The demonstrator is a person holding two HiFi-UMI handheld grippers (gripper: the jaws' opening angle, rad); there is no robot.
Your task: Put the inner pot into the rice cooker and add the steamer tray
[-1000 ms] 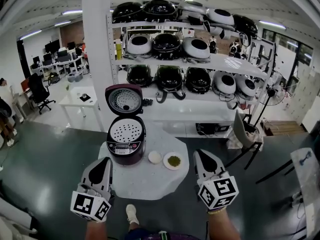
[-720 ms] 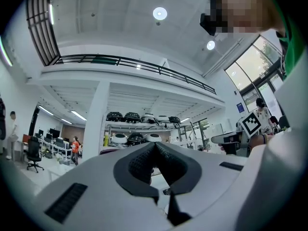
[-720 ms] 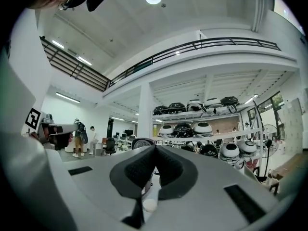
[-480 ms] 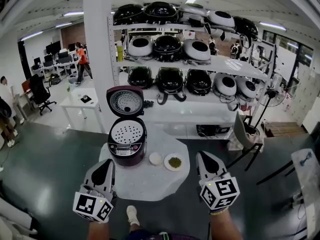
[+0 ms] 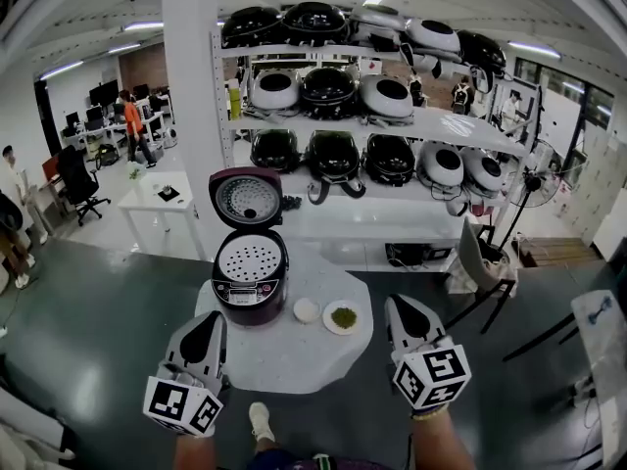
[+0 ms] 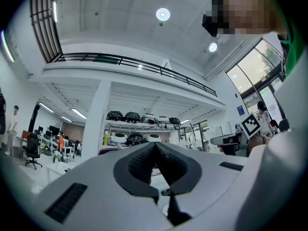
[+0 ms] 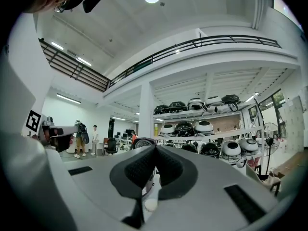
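Observation:
A dark maroon rice cooker stands at the far left of a round white table, its lid standing open. A white perforated steamer tray lies in its mouth and hides whatever is under it. My left gripper and right gripper hover over the table's near edge, well short of the cooker. Both point towards the shelves. Both are shut with nothing in them, as the left gripper and right gripper show, pads together. The lid peeks over the right jaws.
A small white bowl and a plate of green bits sit right of the cooker. Behind the table stand a white pillar and shelves with several rice cookers. A stand is at the right.
Both grippers stay where they were, shut. In the background a person in an orange top has walked in and moved left among the desks.

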